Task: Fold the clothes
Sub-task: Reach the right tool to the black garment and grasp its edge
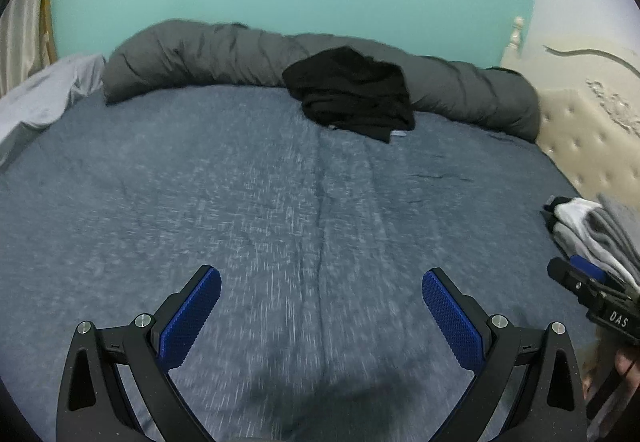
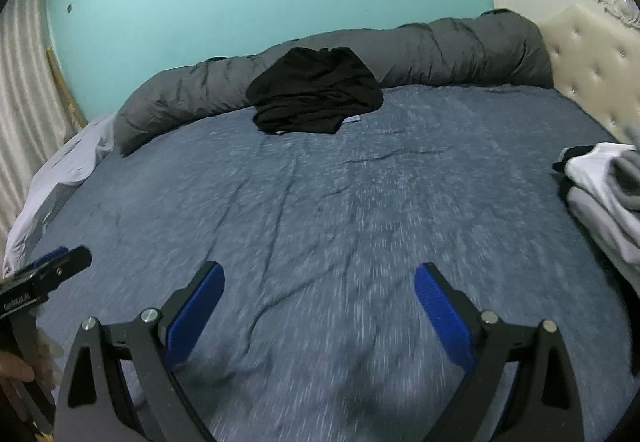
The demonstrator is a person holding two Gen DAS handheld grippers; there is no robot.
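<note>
A crumpled black garment [image 1: 352,93] [image 2: 316,97] lies at the far side of the blue bed [image 1: 240,193] [image 2: 360,181], against a rolled grey duvet. A pile of folded white and grey clothes [image 1: 592,234] [image 2: 604,181] sits at the bed's right edge. My left gripper [image 1: 321,284] hovers open over bare sheet, nothing between its blue pads. My right gripper [image 2: 319,280] is likewise open and empty over the sheet. Each gripper shows at the edge of the other's view: the right gripper [image 1: 580,282] near the folded pile, the left gripper [image 2: 52,266] at the left.
The rolled grey duvet [image 1: 240,53] [image 2: 440,49] runs along the teal wall. A pale pillow [image 1: 40,101] [image 2: 68,169] lies at the left. A tufted cream headboard [image 1: 592,137] [image 2: 592,53] bounds the right. A person's hand [image 1: 628,366] [image 2: 16,368] shows at the frame edges.
</note>
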